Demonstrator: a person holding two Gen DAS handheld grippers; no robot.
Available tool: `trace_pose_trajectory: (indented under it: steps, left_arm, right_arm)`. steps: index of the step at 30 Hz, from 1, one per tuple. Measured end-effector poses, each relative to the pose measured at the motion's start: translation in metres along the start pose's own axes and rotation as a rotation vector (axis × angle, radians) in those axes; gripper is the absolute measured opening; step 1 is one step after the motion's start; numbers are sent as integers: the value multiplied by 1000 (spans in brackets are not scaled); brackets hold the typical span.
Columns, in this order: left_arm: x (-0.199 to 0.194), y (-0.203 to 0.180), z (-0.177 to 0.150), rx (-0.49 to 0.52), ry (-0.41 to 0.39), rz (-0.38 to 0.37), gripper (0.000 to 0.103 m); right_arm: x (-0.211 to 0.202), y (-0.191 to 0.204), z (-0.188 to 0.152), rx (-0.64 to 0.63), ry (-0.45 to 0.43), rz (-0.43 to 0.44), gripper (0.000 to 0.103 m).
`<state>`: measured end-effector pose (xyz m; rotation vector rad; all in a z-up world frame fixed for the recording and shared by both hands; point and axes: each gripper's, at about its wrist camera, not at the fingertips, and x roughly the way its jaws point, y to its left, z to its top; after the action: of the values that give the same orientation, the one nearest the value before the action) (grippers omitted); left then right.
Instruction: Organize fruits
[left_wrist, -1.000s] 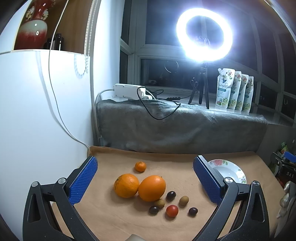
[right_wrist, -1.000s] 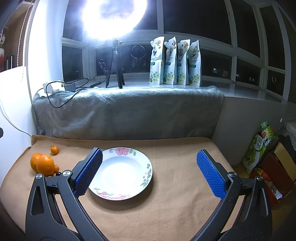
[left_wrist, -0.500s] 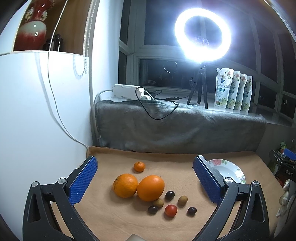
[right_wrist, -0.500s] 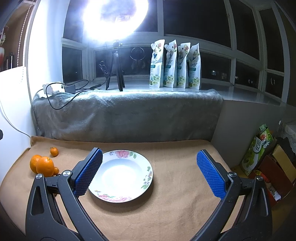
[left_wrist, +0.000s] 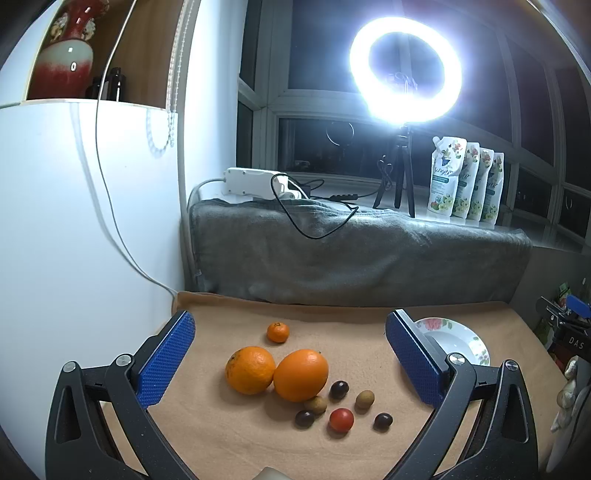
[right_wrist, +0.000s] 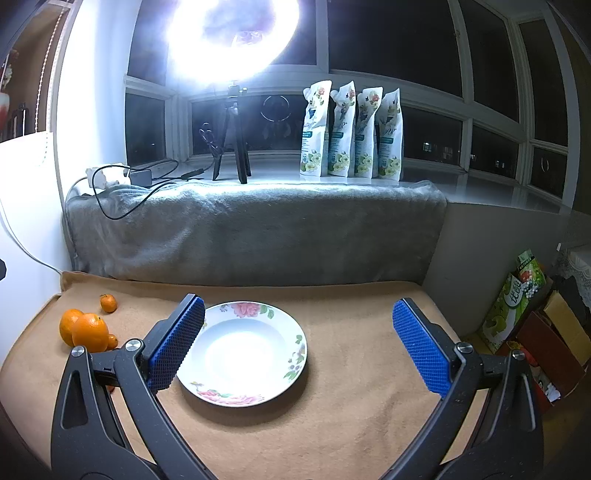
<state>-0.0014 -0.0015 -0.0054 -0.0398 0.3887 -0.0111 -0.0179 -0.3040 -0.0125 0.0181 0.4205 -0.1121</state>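
**Nine fruits wait on the cloth, the plate is empty**

Nine fruits lie together on the tan cloth (left_wrist: 229, 435), and none is on the plate (right_wrist: 242, 352) yet. In the left wrist view the two large oranges touch each other: the rounder orange (left_wrist: 250, 370) on the left, the smoother orange (left_wrist: 301, 374) on the right. A small mandarin (left_wrist: 277, 332) sits apart behind them. In front are the small fruits: a red tomato (left_wrist: 341, 420), three dark round fruits (left_wrist: 339, 389) and two brownish ones (left_wrist: 364, 399), all near one another.

Almost nothing has changed in the last second. The fruits and the plate lie as before; the left gripper (left_wrist: 290, 363) has only drifted a little, so the pile sits slightly more to the centre between its blue pads. This probably means that the left gripper is lining up on the oranges, but no grasp has begun.

Both tools are spread wide and hold nothing. The right gripper (right_wrist: 299, 349) hovers above the plate, which lies on the cloth to the right of the fruits, well apart from them.

The task seems to be at its very start.
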Motion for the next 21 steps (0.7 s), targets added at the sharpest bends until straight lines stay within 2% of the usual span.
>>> trace_pose_trajectory:
  steps: [21]
  left_arm:
    - [7,7,-10,-18,34,-13,102]
  right_arm:
    - [12,18,1,-28,17,32,103]
